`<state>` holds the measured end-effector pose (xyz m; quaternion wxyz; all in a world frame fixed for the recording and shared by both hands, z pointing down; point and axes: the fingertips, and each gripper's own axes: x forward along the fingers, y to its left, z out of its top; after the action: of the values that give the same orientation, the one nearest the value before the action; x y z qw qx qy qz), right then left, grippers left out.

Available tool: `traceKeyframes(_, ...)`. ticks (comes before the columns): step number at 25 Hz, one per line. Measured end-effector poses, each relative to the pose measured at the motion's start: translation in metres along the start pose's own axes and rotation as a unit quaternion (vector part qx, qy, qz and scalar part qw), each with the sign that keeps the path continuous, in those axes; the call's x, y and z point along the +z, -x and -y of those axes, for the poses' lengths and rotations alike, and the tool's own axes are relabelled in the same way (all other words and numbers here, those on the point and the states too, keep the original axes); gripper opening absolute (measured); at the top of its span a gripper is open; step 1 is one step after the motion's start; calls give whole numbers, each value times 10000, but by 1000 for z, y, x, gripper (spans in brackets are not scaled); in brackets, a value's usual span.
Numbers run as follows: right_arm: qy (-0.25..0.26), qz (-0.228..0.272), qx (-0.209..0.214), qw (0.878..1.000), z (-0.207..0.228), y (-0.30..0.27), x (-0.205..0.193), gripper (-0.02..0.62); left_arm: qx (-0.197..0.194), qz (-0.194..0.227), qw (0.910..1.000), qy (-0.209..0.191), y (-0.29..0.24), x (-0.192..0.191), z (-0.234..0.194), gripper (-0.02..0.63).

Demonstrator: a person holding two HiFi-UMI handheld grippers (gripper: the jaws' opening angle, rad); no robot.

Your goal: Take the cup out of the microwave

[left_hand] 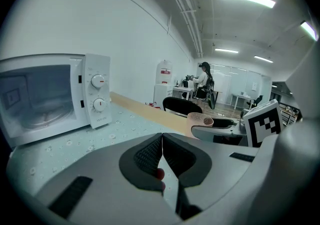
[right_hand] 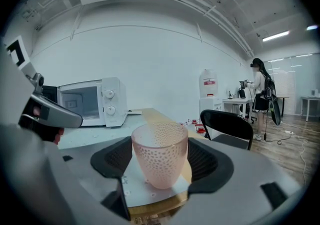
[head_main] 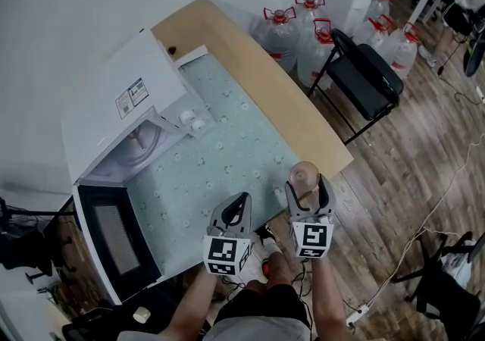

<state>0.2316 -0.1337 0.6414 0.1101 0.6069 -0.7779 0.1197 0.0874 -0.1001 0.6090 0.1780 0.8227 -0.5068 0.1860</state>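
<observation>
Cup location: the cup (right_hand: 159,153) is outside the microwave (head_main: 121,116), between the jaws of the right gripper (right_hand: 160,165). The oven cavity lies ahead and to the left, well apart.
Cup axis: vertical, mouth up.
Right gripper: clamped on the cup — a pad against each side of its dotted wall.
Left gripper (left_hand: 161,156): jaws pressed together, nothing between them; it is just beside the right one and nearer the microwave.
Microwave door (head_main: 114,241): open.
Surface: patterned mat (head_main: 227,150) on a wooden table (head_main: 250,67). The cup is at the near right corner, and contact of its base cannot be told.
Room: black chair (head_main: 364,78) and water bottles (head_main: 295,36) right of the table, on a plank floor.
Task status: removal judged complete — setting down on the mat remains.
</observation>
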Motion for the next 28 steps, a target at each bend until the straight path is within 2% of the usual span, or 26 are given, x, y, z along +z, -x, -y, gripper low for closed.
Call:
traceKeyframes(7,-62,-29,52,10000,0,1,1,348,24,64,10000,-11,5,4,1,25)
traceKeyframes(14,8,78,146,9999,-7,9,20,350,130,224,9997,-23,18,20,-1,25)
traceKeyframes(21,108,229,178,9995,-11,21,50,350,266,518,9983,-25,37,48,-4,24)
traceKeyframes(28,215,538,413,9975,-31,30,95,350,532,810,9953,-66,66,78,-15,23)
